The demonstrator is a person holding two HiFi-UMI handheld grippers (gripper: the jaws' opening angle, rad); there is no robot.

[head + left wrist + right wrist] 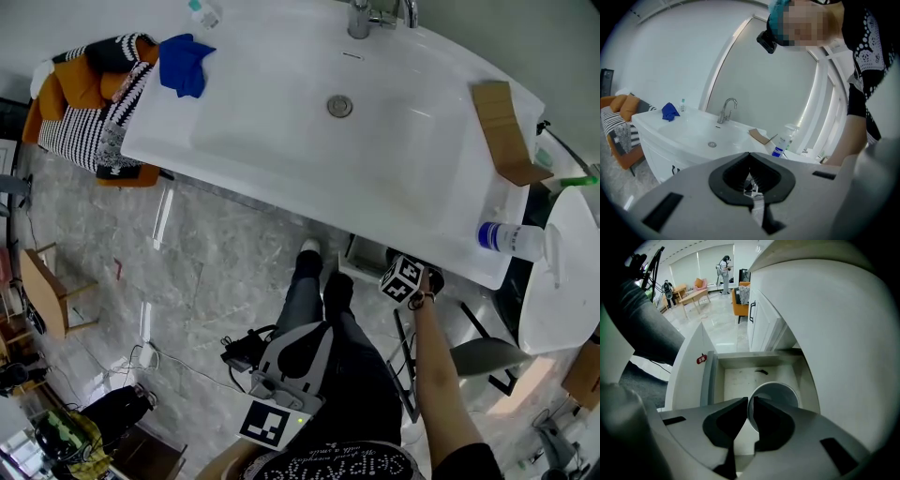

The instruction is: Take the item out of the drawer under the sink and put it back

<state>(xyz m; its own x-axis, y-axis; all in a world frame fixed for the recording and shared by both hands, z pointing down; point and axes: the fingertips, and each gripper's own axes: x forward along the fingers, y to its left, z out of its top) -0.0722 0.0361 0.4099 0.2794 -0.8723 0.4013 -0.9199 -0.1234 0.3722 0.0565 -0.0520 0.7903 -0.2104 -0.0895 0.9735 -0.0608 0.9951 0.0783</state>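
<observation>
a person's right tongs (pixel 750 400) point steeply down into the open drawer (pixel 740 377) under the sink (pixel 281 131), narrowed to a slit and pinching the near rim of a white cup (pixel 782 391). the cup stands upright on the drawer floor, mouth up toward the tongs, its body directly below them and a little to their right, so any lift looks set to run straight up along the cup's own axis. the right hand is by far the nearer. the left tongs (pixel 749 154) are closed on nothing, held well apart from the drawer and aimed across the basin. only the right gripper view shows the cup and the grip; from the head view the sink's front edge hides most of the drawer. the left gripper view alone takes in the sink top side-on, with a spray bottle (pixel 780 145) and a blue cloth (pixel 670 111).
</observation>
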